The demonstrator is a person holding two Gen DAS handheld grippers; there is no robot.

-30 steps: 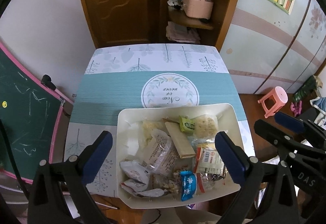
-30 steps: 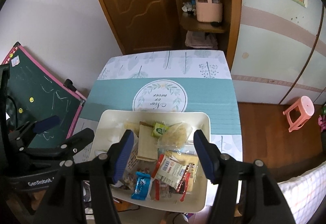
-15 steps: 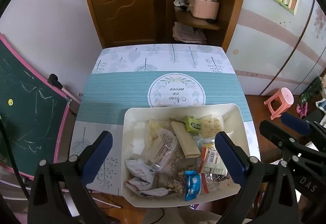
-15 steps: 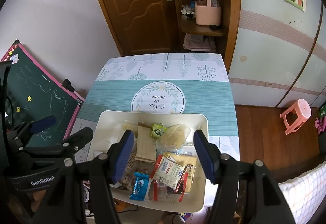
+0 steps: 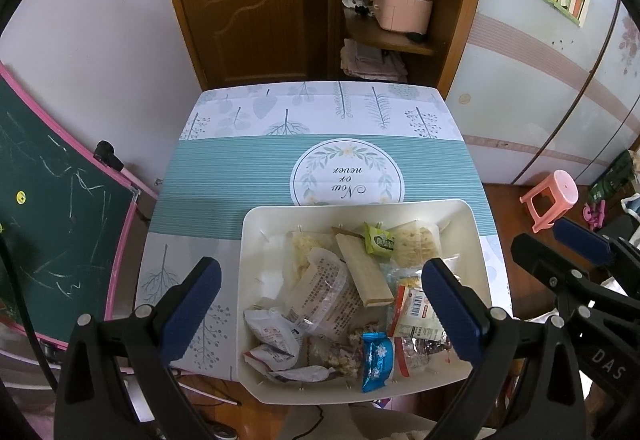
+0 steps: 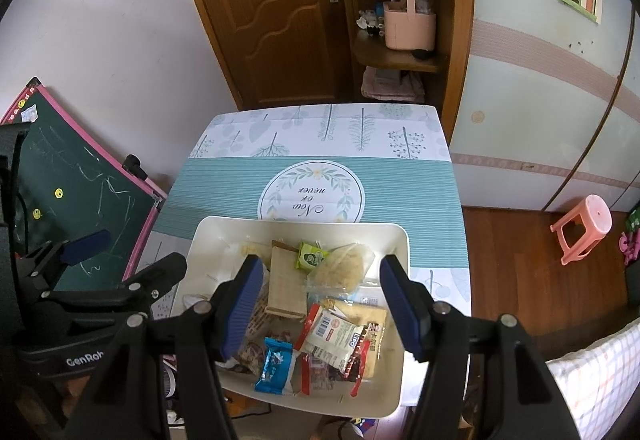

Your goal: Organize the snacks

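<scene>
Nothing has moved since the earlier frame. We hold the left gripper (image 5: 320, 304) and right gripper (image 6: 320, 304) spread wide and empty above the cream plastic snack tray (image 5: 256, 240), surveying its wrapped snacks (image 5: 340, 300).
</scene>
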